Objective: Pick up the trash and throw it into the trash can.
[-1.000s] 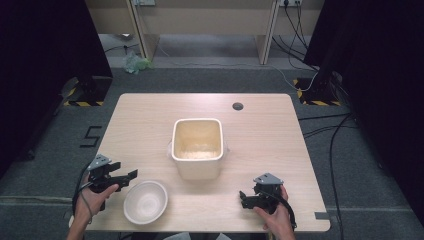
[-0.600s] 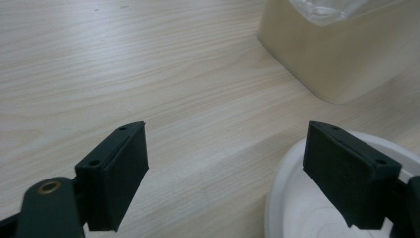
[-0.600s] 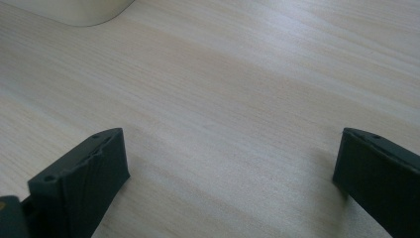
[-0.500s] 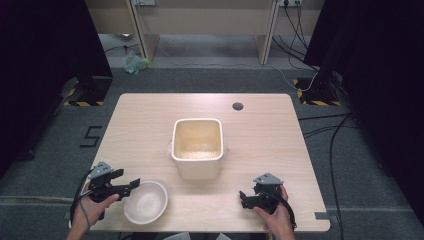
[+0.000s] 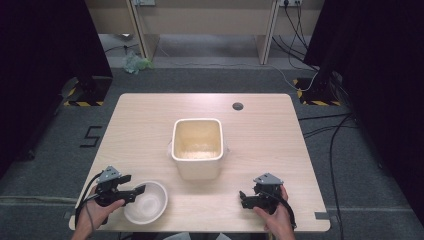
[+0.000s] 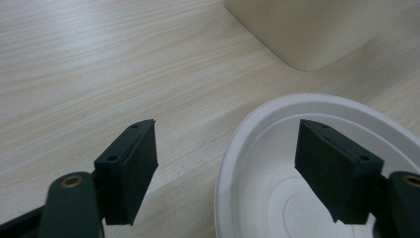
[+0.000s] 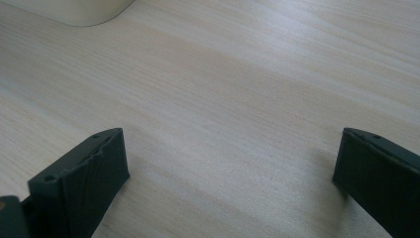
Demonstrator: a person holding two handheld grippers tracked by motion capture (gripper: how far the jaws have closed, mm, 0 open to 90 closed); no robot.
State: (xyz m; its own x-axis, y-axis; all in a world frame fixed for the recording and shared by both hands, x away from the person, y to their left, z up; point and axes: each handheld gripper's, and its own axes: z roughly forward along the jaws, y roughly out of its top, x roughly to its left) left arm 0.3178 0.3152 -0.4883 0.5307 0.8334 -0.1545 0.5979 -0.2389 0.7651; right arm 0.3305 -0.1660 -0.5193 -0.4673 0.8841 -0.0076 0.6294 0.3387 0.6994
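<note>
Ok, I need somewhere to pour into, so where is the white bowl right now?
In the high view the white bowl sits at the table's near left edge, just in front of the cream tub, its rim between the open left hand-held gripper's jaws.

Left gripper (image 5: 134, 192) straddles the near-left rim of the bowl (image 5: 150, 202), one jaw inside, one outside. Square tub (image 5: 197, 147) sits beyond the bowl, ahead-left of the right gripper (image 5: 243, 198), which rests over bare table (image 5: 280, 140).
</note>
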